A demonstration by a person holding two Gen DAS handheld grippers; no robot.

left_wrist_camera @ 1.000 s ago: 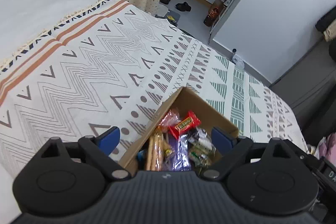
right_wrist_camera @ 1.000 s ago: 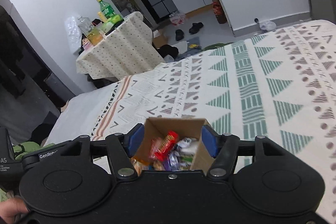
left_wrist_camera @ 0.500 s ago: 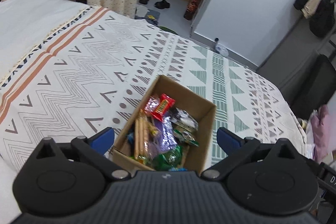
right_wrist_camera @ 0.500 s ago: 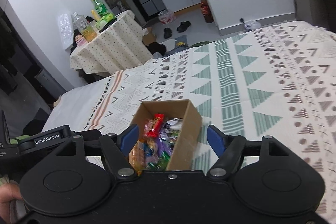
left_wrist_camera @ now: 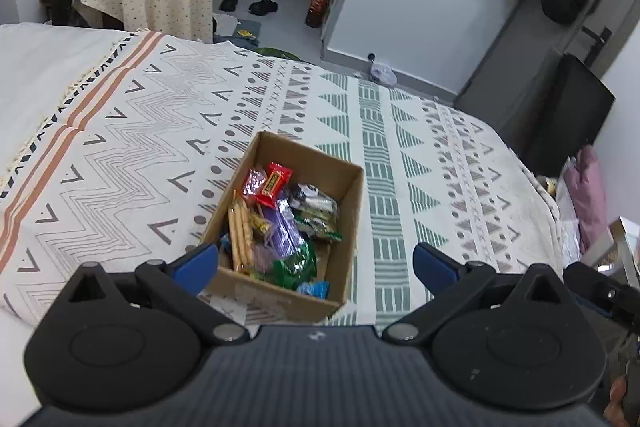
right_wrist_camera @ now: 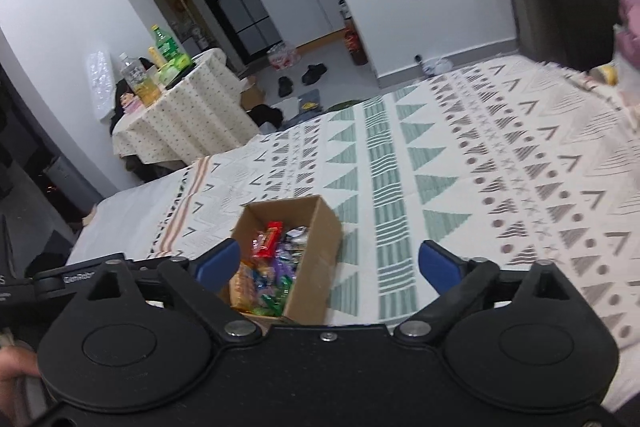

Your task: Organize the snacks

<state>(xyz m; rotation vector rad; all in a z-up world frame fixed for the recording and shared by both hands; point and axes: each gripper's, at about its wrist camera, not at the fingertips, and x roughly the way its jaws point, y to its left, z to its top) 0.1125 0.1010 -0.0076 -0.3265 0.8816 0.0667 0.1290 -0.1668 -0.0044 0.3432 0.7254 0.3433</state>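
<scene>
Both grippers tilted down toward the cardboard box point(left_wrist_camera: 344, 195) of snacks point(left_wrist_camera: 280, 219) on the bed point(left_wrist_camera: 120, 147). Left gripper point(left_wrist_camera: 316, 263) gaped empty; right gripper point(right_wrist_camera: 330, 263) had just been opening, gripping nothing.

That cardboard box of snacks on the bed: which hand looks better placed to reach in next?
Probably the left. The left gripper is open with the cardboard box nearly centred between its fingers, snacks in plain view. The right gripper is open too, but the box sits off toward its left finger.

Bed point(left_wrist_camera: 120, 147), patterned blanket; cardboard box point(left_wrist_camera: 344, 195) of snacks on it.
</scene>
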